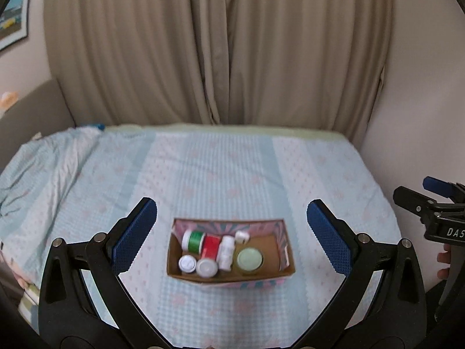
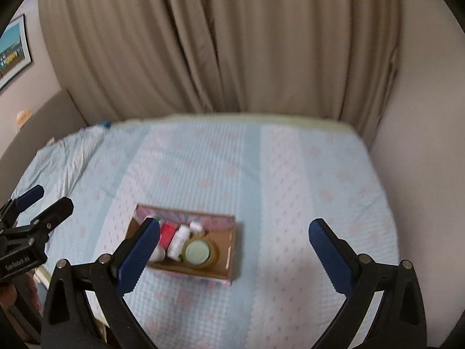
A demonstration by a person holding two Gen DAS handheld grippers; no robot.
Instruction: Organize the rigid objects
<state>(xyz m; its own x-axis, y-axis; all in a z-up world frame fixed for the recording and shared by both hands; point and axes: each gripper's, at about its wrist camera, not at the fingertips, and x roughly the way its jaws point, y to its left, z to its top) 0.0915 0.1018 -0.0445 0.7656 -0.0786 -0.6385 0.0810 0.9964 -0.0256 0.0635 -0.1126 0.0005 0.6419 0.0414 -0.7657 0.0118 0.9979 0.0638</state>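
Reaching into the cardboard box (image 1: 286, 261) from here looks like the riskiest move, because the containers sit packed together in its left half and the box rests on a soft bedspread (image 1: 218, 174) that gives under pressure. A finger pushed between two neighbours could tip one over or shove the light box along the cloth, and anything set down upright on the bedspread may topple. Both tools hang above the bed with nothing held: the left gripper (image 1: 232, 213) has its blue pads spread wide, and the right gripper (image 2: 234, 235) is likewise spread and empty, its left finger crossing in front of the box's left end in its own view. The box lies near the middle of the bed, toward the near edge. Counted from the left view, it holds seven things, though blur makes this approximate: one green-banded bottle (image 1: 193, 241) lying on its side, one red container (image 1: 211, 245), one white bottle (image 1: 226, 252), one small white piece (image 1: 242, 236) at the back wall, two white-capped jars (image 1: 187, 263) standing at the front, and one wider jar with a pale green lid (image 1: 249, 258). The right part of the box floor is bare. There is one box and two grippers.
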